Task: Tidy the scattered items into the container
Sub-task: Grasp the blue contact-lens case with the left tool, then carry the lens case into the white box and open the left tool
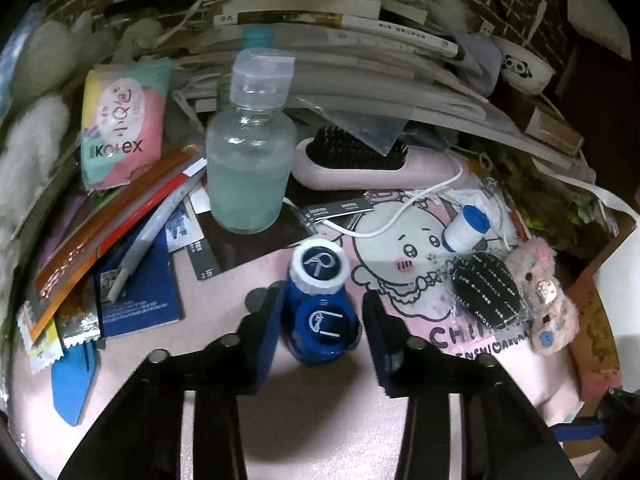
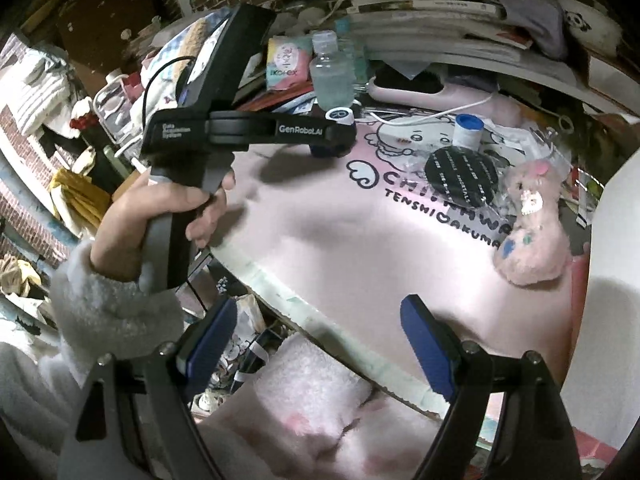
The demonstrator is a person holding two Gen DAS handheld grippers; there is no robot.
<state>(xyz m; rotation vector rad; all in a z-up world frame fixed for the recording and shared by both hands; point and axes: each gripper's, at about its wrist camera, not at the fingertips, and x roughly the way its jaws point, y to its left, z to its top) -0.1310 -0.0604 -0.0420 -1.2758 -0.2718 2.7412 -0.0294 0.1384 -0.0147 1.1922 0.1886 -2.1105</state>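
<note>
A blue contact lens case (image 1: pixel 320 320) with caps marked R and L lies on the pink cartoon mat (image 1: pixel 304 412). My left gripper (image 1: pixel 322 322) has its blue pads narrowed against the sides of the case, near the L cap. The right wrist view shows that gripper (image 2: pixel 334 138) low on the mat, with the case's white R cap (image 2: pixel 339 114) showing, and a hand (image 2: pixel 180 208) on its handle. My right gripper (image 2: pixel 320 344) hangs wide open over the mat's near edge with nothing between its fingers.
Behind the case stand a clear bottle of pale liquid (image 1: pixel 250 160), a Kotex pack (image 1: pixel 120 128) and a pink hairbrush (image 1: pixel 360 160). To the right lie a small blue-capped bottle (image 1: pixel 466 228), a black round packet (image 1: pixel 486 292) and a pink plush (image 1: pixel 548 300). Books are stacked behind.
</note>
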